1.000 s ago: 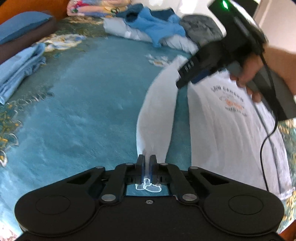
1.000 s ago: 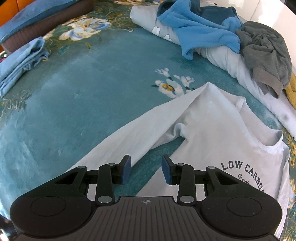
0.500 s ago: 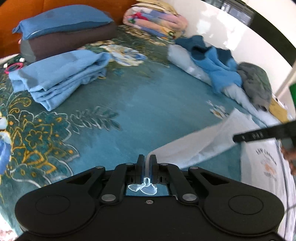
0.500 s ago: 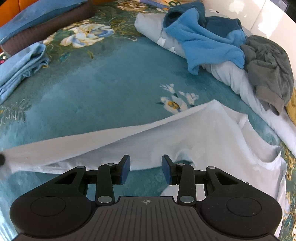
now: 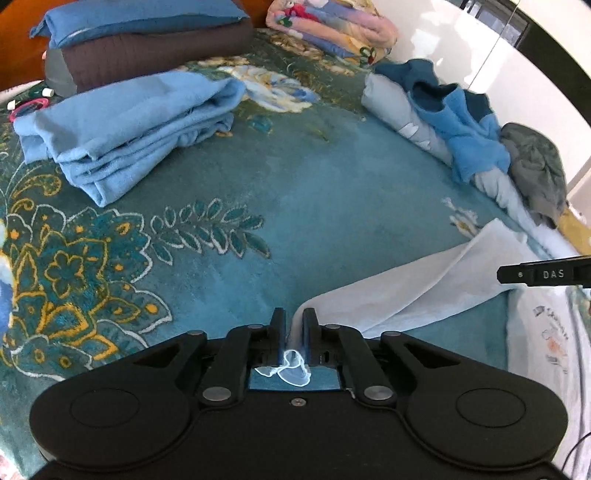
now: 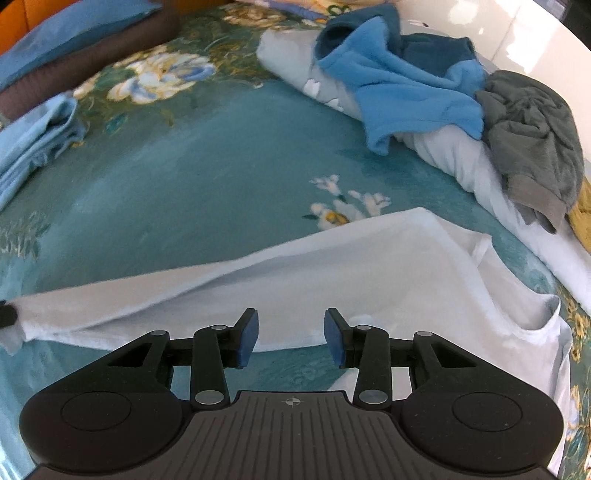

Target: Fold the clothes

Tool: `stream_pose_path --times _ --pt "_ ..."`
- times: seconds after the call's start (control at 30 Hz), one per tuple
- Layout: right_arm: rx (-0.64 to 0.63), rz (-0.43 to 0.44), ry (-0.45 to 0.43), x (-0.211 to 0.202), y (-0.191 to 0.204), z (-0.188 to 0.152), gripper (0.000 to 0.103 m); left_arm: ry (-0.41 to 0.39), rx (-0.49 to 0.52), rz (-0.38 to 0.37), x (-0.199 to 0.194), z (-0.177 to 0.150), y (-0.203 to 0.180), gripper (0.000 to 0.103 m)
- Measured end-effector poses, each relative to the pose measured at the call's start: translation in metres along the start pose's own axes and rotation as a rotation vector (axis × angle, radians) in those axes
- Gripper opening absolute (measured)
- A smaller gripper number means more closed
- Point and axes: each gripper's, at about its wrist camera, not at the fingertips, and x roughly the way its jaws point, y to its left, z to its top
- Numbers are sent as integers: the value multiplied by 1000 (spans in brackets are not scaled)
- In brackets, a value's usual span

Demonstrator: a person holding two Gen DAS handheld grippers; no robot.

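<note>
A white long-sleeved shirt (image 6: 388, 269) with printed lettering lies on the teal bedspread (image 6: 207, 177). My left gripper (image 5: 293, 321) is shut on the cuff of its sleeve (image 5: 413, 291) and holds the sleeve stretched out to the left, away from the shirt's body. The sleeve also shows in the right wrist view (image 6: 155, 299), running to the left edge. My right gripper (image 6: 291, 341) is open and empty, just above the sleeve near the armpit. Its tip shows at the right edge of the left wrist view (image 5: 543, 275).
A folded light blue garment (image 5: 125, 125) lies at the back left. Pillows (image 5: 147, 40) and a rolled blanket (image 5: 328, 29) lie along the headboard. A heap of unfolded clothes, blue (image 6: 402, 85) and grey (image 6: 532, 133), lies at the back right.
My left gripper has pulled the sleeve cuff out to the left, so the sleeve now lies stretched sideways from the shirt. My right gripper has stayed open over the shirt.
</note>
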Motion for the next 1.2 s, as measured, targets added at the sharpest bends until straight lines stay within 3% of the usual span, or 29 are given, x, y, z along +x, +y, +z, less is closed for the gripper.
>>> stream_pose_path --times 0.07,0.2,0.4,0.6,0.9,1.1,1.2 --pt "18 7 -16 -4 -8 1 36 -12 43 0 -11 -1 -2 32" --pt "-7 17 -32 -7 -18 1 37 -35 235 58 -28 -10 -14 42" --pt "7 46 -26 1 -19 -5 39 -12 544 101 -12 -21 -32 42" --pt "9 69 -10 9 -18 -13 40 -17 644 103 10 -14 -32 42" --pt "28 70 -2 14 -24 -17 42 53 225 88 27 21 11 42" --pt "42 58 3 10 -32 -25 44 34 -58 -52 31 31 37 40" --pt "62 49 3 8 -37 -29 44 31 -145 -61 36 36 46 28"
